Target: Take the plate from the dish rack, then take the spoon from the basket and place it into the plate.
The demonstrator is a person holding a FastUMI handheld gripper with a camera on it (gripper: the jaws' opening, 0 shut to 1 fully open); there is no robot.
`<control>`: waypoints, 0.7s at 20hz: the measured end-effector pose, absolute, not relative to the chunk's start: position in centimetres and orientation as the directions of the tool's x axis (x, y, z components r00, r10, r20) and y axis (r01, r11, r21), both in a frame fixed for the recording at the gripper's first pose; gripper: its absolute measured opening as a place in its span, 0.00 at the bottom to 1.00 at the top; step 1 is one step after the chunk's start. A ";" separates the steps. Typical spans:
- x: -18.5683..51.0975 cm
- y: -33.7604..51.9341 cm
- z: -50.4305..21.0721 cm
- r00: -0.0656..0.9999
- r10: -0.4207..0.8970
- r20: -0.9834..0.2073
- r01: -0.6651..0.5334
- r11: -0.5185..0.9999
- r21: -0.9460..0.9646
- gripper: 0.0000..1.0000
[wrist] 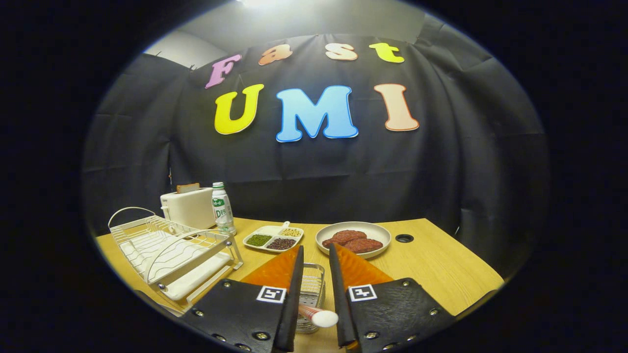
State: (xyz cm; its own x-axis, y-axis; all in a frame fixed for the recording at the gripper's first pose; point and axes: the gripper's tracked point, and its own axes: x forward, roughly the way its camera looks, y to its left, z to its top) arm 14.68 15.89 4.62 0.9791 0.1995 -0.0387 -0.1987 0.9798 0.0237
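My gripper (316, 246) hangs above the wooden table (441, 264), its fingers close together and parallel. A spoon handle with a white rounded end (321, 317) lies across the narrow gap between them, touching both, near their base. Directly below, between the fingers, stands a small wire basket (312, 287). Just beyond the fingertips, slightly right, a round beige plate (329, 231) carrying brown patties sits on the table. The white wire dish rack (171, 250) stands to the left of the fingers.
A white toaster (189, 207) and a plastic bottle (222, 208) stand behind the rack. A divided white tray of beans (273, 238) lies left of the plate. A round hole (404, 238) sits in the table right of the plate.
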 end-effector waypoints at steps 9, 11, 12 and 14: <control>12.2 20.0 12.7 0.963 0.255 -0.082 -0.264 0.956 -0.125 0.18; 11.0 20.8 14.4 0.966 0.242 -0.088 -0.253 0.956 -0.148 0.18; 10.4 21.1 14.9 0.969 0.232 -0.088 -0.244 0.957 -0.158 0.18; 9.8 21.5 15.6 0.973 0.212 -0.094 -0.225 0.963 -0.151 0.18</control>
State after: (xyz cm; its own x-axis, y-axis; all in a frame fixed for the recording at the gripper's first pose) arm 9.77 21.45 15.61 0.9727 0.2120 -0.0944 -0.2245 0.9627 -0.1508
